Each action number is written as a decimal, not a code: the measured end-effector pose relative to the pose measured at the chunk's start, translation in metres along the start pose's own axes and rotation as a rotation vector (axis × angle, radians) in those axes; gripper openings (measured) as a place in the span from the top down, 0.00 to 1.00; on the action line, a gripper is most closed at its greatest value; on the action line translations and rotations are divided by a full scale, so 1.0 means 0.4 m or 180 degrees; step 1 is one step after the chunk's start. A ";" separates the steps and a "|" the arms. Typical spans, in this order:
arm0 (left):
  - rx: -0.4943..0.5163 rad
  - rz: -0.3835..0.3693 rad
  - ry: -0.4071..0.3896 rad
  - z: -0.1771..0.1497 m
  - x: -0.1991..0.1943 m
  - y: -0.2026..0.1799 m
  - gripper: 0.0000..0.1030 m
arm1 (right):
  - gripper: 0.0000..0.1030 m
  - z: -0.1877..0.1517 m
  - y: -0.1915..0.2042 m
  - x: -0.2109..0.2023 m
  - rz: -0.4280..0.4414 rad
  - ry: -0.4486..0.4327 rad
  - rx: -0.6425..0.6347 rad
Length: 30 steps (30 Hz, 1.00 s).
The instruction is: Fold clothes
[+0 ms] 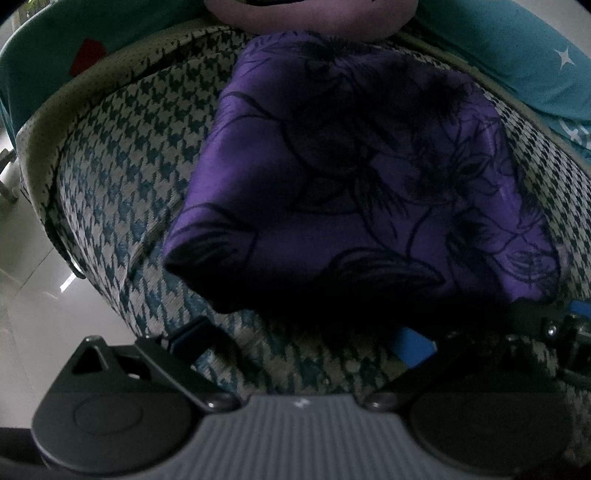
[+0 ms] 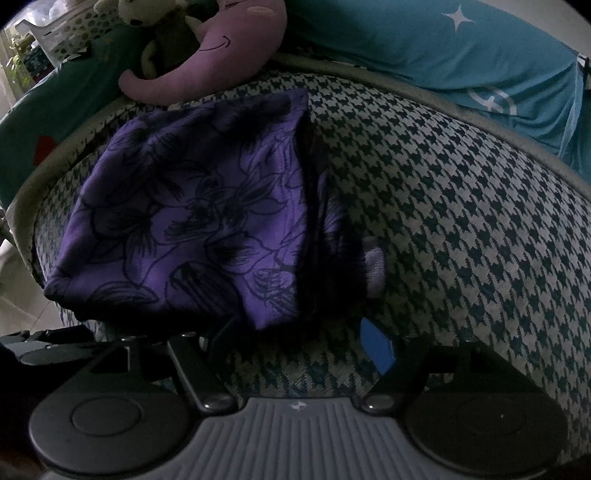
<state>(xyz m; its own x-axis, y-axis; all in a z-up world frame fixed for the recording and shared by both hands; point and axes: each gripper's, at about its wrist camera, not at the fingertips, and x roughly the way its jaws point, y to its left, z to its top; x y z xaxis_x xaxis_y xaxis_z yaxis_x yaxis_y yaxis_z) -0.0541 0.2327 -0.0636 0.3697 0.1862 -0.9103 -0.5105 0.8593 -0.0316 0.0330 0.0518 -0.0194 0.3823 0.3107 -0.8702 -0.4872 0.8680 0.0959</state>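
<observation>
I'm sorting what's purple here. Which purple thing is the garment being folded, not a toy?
The purple floral garment, lying flat on the houndstooth cushion with dark flower outlines; the purple plush toy is plain, stuffed, with a stitched smile.

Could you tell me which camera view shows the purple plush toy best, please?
The right wrist view: the purple plush toy shows its smiling face and curved tail beyond the folded purple garment. The left wrist view catches only its lower edge at the top of the picture.

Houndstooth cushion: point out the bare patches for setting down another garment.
Widest bare stretch: houndstooth cushion right of the folded purple floral garment, up to the teal pillow. A narrower strip lies left of the garment. Crowded behind, by the purple plush toy.
</observation>
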 end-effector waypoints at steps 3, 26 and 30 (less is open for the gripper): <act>-0.0001 0.0001 -0.0008 -0.001 0.001 0.000 0.00 | 0.28 0.001 0.000 0.000 -0.0002 -0.0001 0.0014; -0.0036 -0.0046 -0.0065 -0.009 0.000 0.009 0.00 | 0.28 0.004 -0.007 0.003 0.0056 0.0004 0.0028; -0.0030 -0.0055 -0.0106 -0.015 0.000 0.010 0.00 | 0.28 0.005 -0.003 0.004 0.0069 0.0006 0.0014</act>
<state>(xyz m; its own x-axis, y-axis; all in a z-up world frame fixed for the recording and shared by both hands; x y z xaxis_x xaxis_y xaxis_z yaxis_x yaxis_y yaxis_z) -0.0608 0.2331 -0.0662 0.4041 0.1872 -0.8954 -0.5111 0.8580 -0.0513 0.0358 0.0519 -0.0198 0.3703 0.3286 -0.8689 -0.4919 0.8628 0.1167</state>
